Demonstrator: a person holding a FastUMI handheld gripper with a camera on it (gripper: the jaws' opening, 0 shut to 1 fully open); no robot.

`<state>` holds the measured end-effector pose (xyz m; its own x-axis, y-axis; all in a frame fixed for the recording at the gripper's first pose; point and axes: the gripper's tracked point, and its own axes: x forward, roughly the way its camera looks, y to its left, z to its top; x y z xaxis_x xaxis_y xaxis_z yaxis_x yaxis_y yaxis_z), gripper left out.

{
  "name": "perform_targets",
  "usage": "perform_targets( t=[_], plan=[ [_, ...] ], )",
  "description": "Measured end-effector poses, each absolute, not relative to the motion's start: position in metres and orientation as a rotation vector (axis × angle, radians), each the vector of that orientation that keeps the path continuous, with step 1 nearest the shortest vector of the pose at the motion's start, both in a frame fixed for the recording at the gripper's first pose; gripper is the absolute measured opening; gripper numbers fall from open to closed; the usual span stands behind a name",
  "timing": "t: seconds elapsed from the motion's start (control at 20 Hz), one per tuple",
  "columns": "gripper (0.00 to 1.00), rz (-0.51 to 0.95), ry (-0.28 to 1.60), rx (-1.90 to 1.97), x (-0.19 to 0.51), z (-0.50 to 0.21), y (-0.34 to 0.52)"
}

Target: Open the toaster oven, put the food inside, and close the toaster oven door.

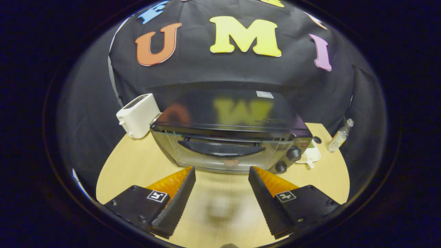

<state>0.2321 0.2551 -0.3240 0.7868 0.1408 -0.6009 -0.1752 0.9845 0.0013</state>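
A dark toaster oven (227, 137) stands on the wooden table (137, 165), just beyond my fingers. Its glass door is shut, and the curved black handle (222, 148) runs across the upper part of the door. Two black knobs (293, 154) sit on its right front. Through the glass I see something small and pale orange low inside (231, 162), too blurred to name. My gripper (222, 172) is open, fingers wide apart with nothing between them, tips a short way in front of the door's lower edge.
A white slot toaster (137, 115) stands to the left behind the oven. To the right of the oven lie a white dish (310, 156), a small dark cap (317, 140) and a clear bottle (339, 136). Black cloth walls close the booth behind.
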Motion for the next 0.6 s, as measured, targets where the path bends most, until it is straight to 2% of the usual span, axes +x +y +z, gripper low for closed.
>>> perform_targets(
  t=[0.6],
  plan=[
    [0.99, 0.134, 0.638, -0.021, 0.207, -0.306, 0.225]
  ],
)
